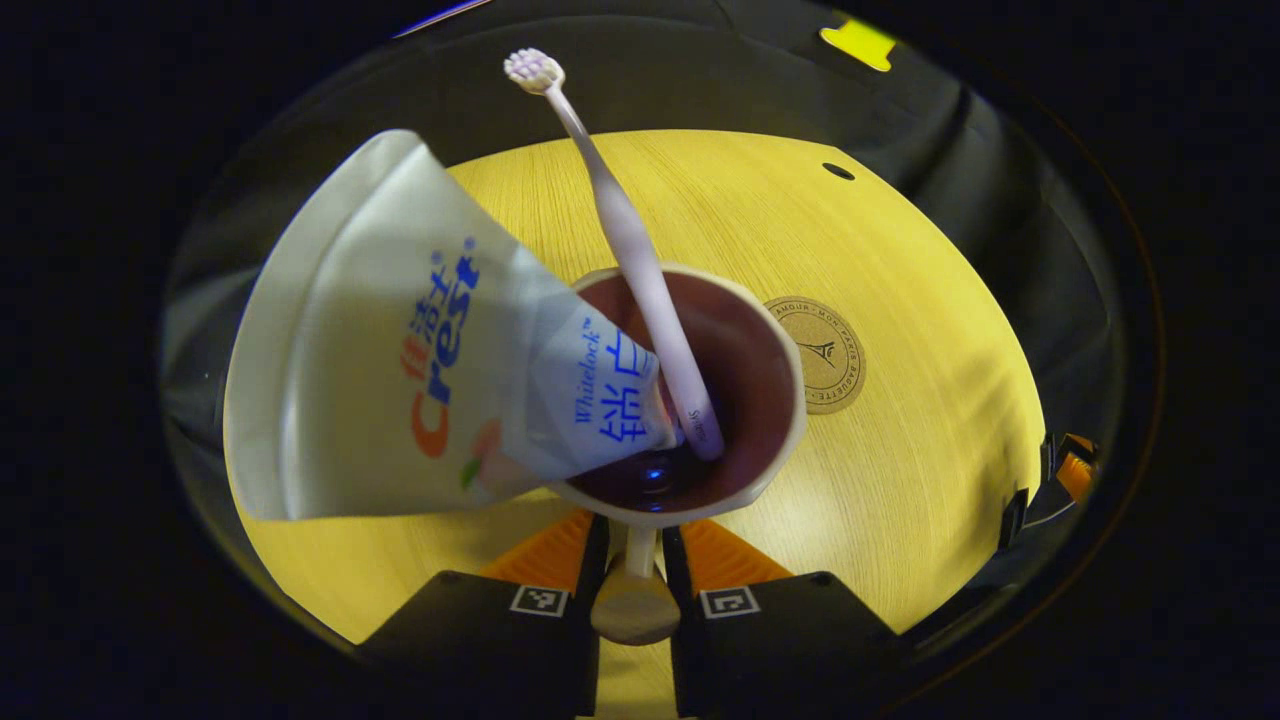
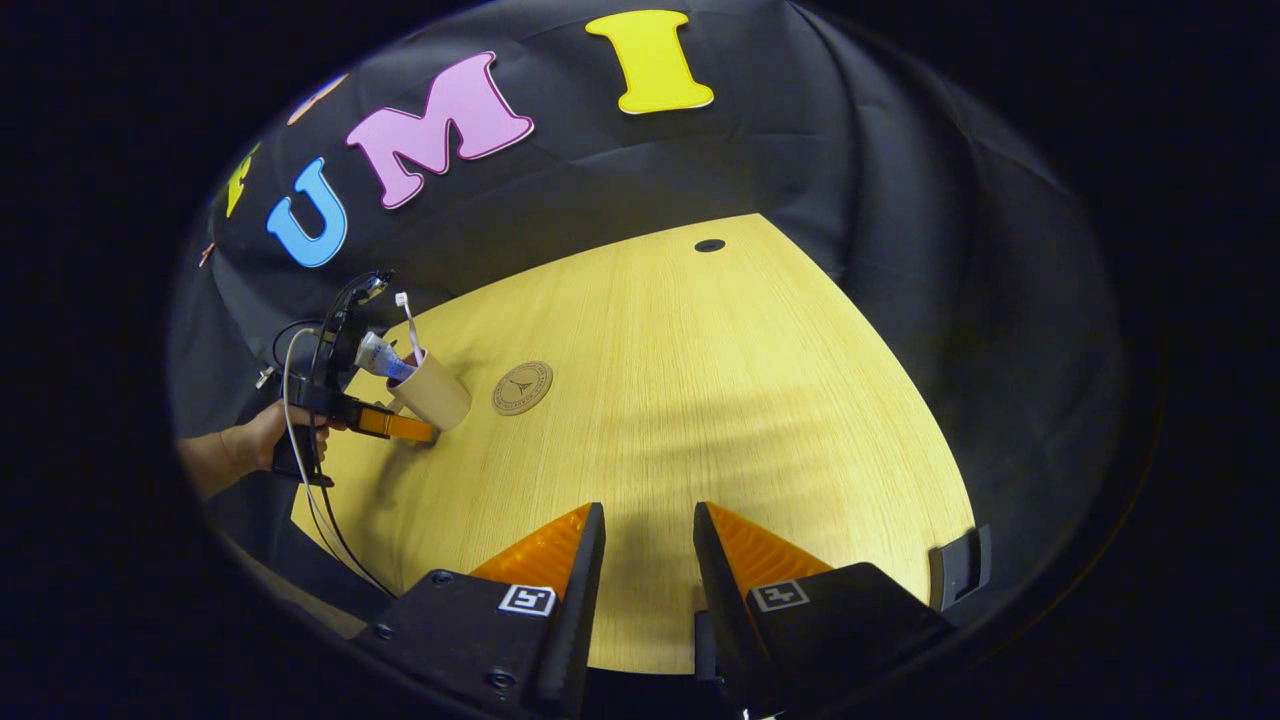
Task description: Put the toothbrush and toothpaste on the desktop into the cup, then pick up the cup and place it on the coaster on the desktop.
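Note:
A cream cup [image 1: 748,362] with a dark inside holds the white toothpaste tube [image 1: 400,340] and the pale toothbrush [image 1: 630,240], bristles up. My left gripper [image 1: 635,535] is shut on the cup's handle. The round cork coaster [image 1: 828,355] lies on the wooden table just right of the cup. In the right gripper view the cup [image 2: 432,395] leans toward the left gripper [image 2: 395,425], a short way left of the coaster [image 2: 522,387]. Whether its base touches the table I cannot tell. My right gripper [image 2: 648,515] stands open over the near table with nothing between its fingers.
A hand [image 2: 250,445] holds the left gripper at the table's left edge, with cables hanging from it. A small dark hole [image 2: 709,245] sits near the table's far edge. Bare wood [image 2: 720,400] stretches between the coaster and the right gripper.

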